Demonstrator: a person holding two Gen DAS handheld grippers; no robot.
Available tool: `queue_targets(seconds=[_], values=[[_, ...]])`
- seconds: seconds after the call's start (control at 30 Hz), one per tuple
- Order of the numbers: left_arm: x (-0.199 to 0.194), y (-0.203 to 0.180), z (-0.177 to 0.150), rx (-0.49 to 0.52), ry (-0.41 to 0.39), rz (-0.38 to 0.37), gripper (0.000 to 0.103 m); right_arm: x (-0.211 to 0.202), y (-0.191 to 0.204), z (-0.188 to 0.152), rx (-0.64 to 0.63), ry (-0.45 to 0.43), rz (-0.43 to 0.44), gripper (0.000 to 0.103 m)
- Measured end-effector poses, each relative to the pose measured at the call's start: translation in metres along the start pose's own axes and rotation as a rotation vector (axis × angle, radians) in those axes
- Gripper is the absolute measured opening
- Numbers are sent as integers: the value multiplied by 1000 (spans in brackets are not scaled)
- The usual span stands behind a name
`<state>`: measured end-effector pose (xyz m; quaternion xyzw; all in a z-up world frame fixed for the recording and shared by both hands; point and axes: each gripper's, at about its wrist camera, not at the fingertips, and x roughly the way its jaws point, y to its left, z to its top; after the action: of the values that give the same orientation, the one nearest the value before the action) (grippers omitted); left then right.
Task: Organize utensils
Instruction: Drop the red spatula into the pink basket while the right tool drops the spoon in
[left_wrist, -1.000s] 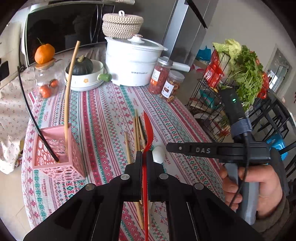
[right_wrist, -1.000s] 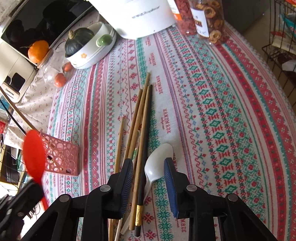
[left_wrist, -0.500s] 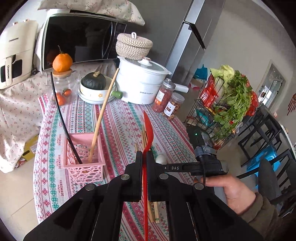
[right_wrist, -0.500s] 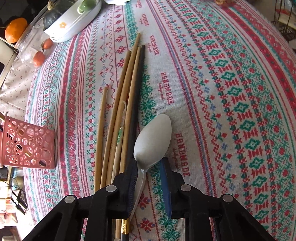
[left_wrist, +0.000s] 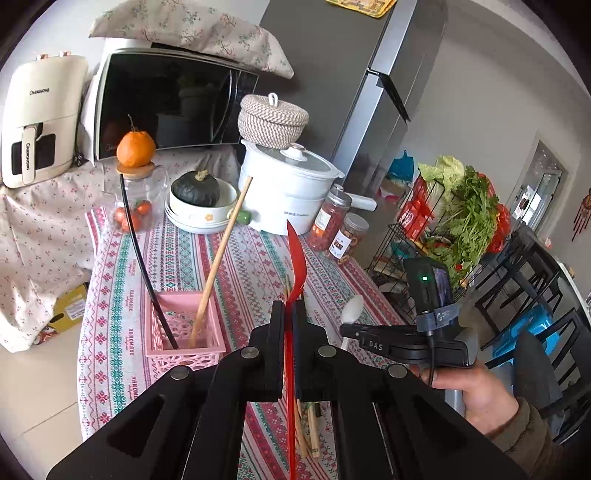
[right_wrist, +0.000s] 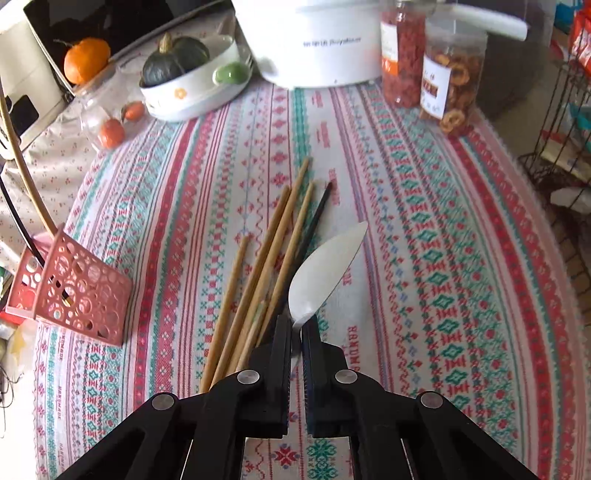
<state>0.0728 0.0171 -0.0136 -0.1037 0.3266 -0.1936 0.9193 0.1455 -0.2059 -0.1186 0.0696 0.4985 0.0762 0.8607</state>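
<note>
Two spoons are being gripped: the left gripper is clamping the red spoon, and the right gripper, open a second ago, is now pinching the white spoon lifted off the tablecloth. Five chopsticks are lying below; two are standing in the pink basket.

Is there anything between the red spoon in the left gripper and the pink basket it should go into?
Nothing visible blocks the way. The red spoon is clamped in the left gripper, and the pink basket sits just left of it, open-topped. A wooden chopstick and a black chopstick already lean inside, leaving room.
</note>
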Motion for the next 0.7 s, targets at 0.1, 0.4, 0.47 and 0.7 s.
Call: queue_targets(seconds=[0.1, 0.4, 0.47, 0.7], values=[[-6, 9, 6, -15, -50, 31, 3, -14, -4, 3, 1, -70, 8, 4], [-22, 50, 19, -95, -274, 144, 3, -60, 29, 10, -88, -339, 55, 4], [-21, 57, 21, -111, -336, 175, 3, -69, 34, 8, -112, -388, 65, 4], [2, 61, 22, -78, -469, 257, 3, -84, 48, 2, -153, -477, 96, 4]])
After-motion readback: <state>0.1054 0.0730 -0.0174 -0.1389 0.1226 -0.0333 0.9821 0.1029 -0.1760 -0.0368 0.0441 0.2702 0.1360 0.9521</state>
